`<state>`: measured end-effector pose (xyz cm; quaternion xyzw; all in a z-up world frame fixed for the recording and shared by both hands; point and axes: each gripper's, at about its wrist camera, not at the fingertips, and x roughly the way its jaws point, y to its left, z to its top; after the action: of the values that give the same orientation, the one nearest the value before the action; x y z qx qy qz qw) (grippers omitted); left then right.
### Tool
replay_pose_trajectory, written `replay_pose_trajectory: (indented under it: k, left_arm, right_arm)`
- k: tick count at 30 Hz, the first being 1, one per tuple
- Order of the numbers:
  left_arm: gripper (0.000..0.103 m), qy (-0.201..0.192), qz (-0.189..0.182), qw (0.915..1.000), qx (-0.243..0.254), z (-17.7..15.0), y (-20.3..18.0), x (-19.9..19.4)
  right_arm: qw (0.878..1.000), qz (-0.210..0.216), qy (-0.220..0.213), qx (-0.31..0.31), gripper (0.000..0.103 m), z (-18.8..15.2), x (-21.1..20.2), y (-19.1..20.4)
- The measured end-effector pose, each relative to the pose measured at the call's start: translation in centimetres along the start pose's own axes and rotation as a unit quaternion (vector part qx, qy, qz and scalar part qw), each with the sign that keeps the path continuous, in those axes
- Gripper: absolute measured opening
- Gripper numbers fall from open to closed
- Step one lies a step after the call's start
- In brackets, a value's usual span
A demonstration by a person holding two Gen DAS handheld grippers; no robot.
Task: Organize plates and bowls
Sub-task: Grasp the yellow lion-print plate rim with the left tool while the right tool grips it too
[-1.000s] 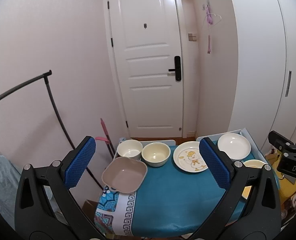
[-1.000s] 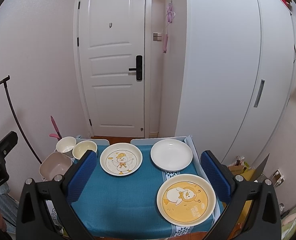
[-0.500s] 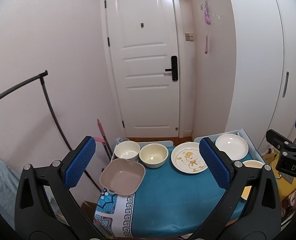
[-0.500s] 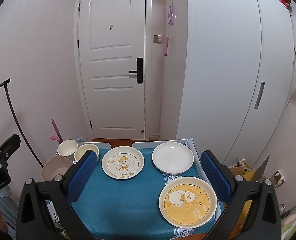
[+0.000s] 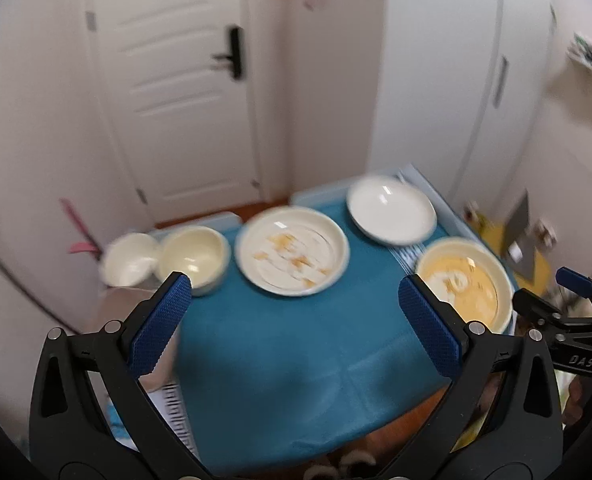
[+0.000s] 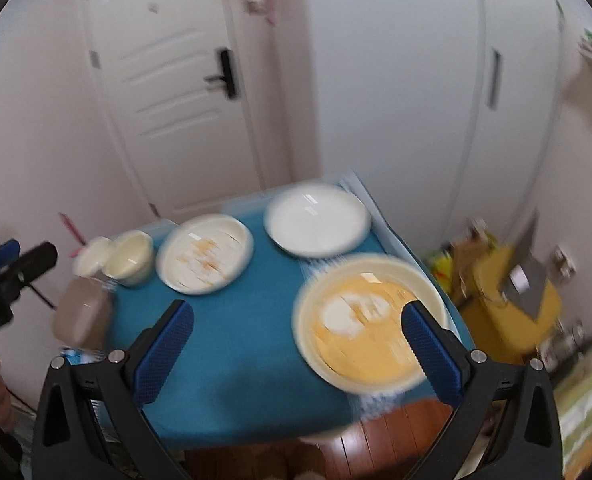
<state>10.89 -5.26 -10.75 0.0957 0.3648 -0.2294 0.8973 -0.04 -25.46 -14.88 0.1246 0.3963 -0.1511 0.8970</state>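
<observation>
A small table under a teal cloth (image 5: 280, 344) (image 6: 236, 344) carries the dishes. At the back stand a plain white plate (image 5: 391, 210) (image 6: 317, 220) and a cream plate with an orange print (image 5: 292, 250) (image 6: 204, 254). A yellow plate (image 5: 465, 282) (image 6: 369, 318) lies front right. On the left stand a cream bowl (image 5: 194, 256) (image 6: 130, 258), a white bowl (image 5: 130, 260) (image 6: 92, 256) and a brown square bowl (image 6: 82, 312). My left gripper (image 5: 296, 326) and right gripper (image 6: 297, 354) both hover open and empty above the near part of the table. Both views are blurred.
A white door (image 5: 176, 80) stands behind the table and a white wardrobe (image 6: 435, 80) on the right. A yellow object (image 6: 511, 312) sits on the floor right of the table. A pink-handled tool (image 5: 74, 224) leans at the left wall. Wooden floor shows below the table's near edge.
Both grippers have tilted down and swung right, closer over the table. The dishes now fill more of both views, and the frames are motion-blurred. No dish has moved.
</observation>
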Motion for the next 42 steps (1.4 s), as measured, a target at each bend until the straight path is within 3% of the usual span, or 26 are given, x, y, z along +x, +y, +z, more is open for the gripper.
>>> replay_pose_trajectory:
  k: [4, 7, 14, 18, 22, 26, 29, 33, 36, 42]
  left_arm:
    - [0.102, 0.071, -0.057, 0.9956, 0.022, -0.9, -2.8, 5.8]
    - [0.097, 0.125, -0.094, 0.9871, 0.036, -2.0, -5.4, 10.5]
    - [0.069, 0.204, -0.127, 0.9677, 0.075, -3.6, -11.5, 17.8]
    - [0.059, 0.235, -0.137, 0.9599, 0.069, -4.0, -13.5, 20.2]
    - [0.049, 0.252, -0.134, 0.9560, 0.067, -4.2, -14.7, 21.9]
    - [0.047, 0.258, -0.133, 0.9552, 0.057, -4.2, -15.7, 23.0]
    - [0.033, 0.267, -0.130, 0.9537, 0.048, -4.5, -16.2, 24.0]
    - [0.029, 0.268, -0.139, 0.9529, 0.031, -4.4, -16.2, 24.4]
    - [0.021, 0.269, -0.151, 0.9511, 0.021, -4.3, -16.2, 24.7]
    - [0.021, 0.264, -0.136, 0.9548, 0.020, -4.4, -16.3, 24.6]
  right_arm:
    - [0.998, -0.019, 0.041, 0.054, 0.103, -2.8, 2.2, -4.7]
    - [0.993, -0.033, 0.069, 0.086, 0.102, -4.3, 3.8, -8.1]
    - [0.984, -0.020, 0.131, 0.120, 0.072, -5.7, 9.4, -14.3]
    - [0.981, -0.001, 0.147, 0.124, 0.060, -5.2, 11.6, -16.6]
    - [0.981, 0.031, 0.144, 0.129, 0.054, -4.2, 12.9, -18.1]
    - [0.978, 0.058, 0.154, 0.129, 0.033, -3.6, 14.2, -18.4]
    - [0.976, 0.075, 0.162, 0.126, 0.027, -3.4, 15.2, -18.5]
    - [0.976, 0.077, 0.165, 0.120, 0.016, -3.2, 15.8, -18.9]
    - [0.975, 0.083, 0.166, 0.125, 0.010, -3.1, 16.0, -19.5]
    - [0.977, 0.078, 0.167, 0.105, 0.010, -2.6, 16.5, -19.5]
